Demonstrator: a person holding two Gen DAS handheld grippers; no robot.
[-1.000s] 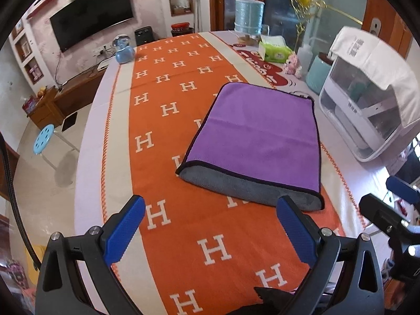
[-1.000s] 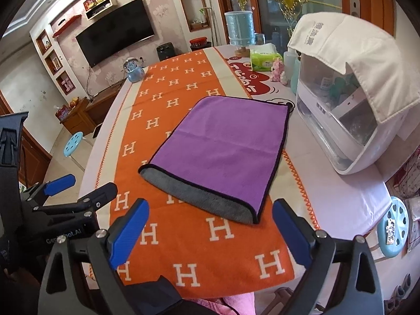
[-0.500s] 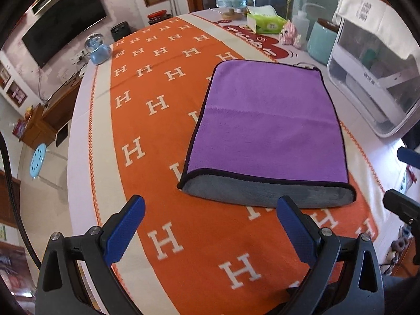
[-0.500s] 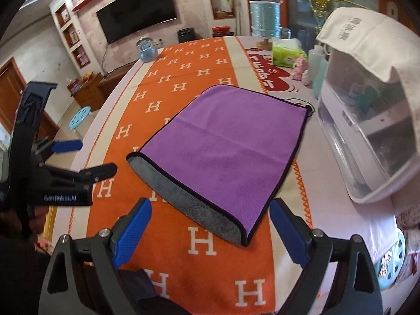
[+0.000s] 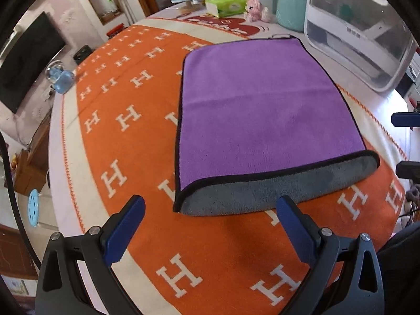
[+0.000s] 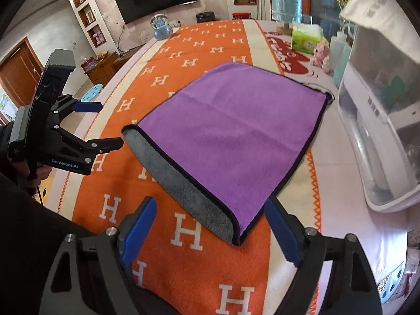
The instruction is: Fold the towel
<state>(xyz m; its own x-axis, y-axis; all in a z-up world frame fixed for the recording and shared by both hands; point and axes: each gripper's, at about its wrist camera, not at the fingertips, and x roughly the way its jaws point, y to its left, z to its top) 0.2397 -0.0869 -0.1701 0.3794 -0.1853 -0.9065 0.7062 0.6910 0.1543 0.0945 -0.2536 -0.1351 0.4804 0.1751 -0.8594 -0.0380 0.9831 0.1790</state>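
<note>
A purple towel (image 5: 262,110) with a grey underside and black trim lies folded once on the orange H-patterned tablecloth (image 5: 147,236). Its fold, showing grey, faces me. It also shows in the right wrist view (image 6: 236,136). My left gripper (image 5: 210,225) is open and empty, low over the cloth just short of the towel's near left corner. My right gripper (image 6: 210,231) is open and empty, just short of the towel's near right corner. The left gripper also shows in the right wrist view (image 6: 102,124) beside the towel's left corner.
A white plastic dish cabinet (image 6: 380,131) with a white cloth on top stands right of the towel. A tissue pack (image 6: 305,39), bottles and a small pink toy (image 6: 321,53) sit at the back right. A blue snow globe (image 6: 160,29) stands at the far edge.
Both grippers have moved forward and down toward the towel's near folded edge. Both stay open. The towel has not moved.
</note>
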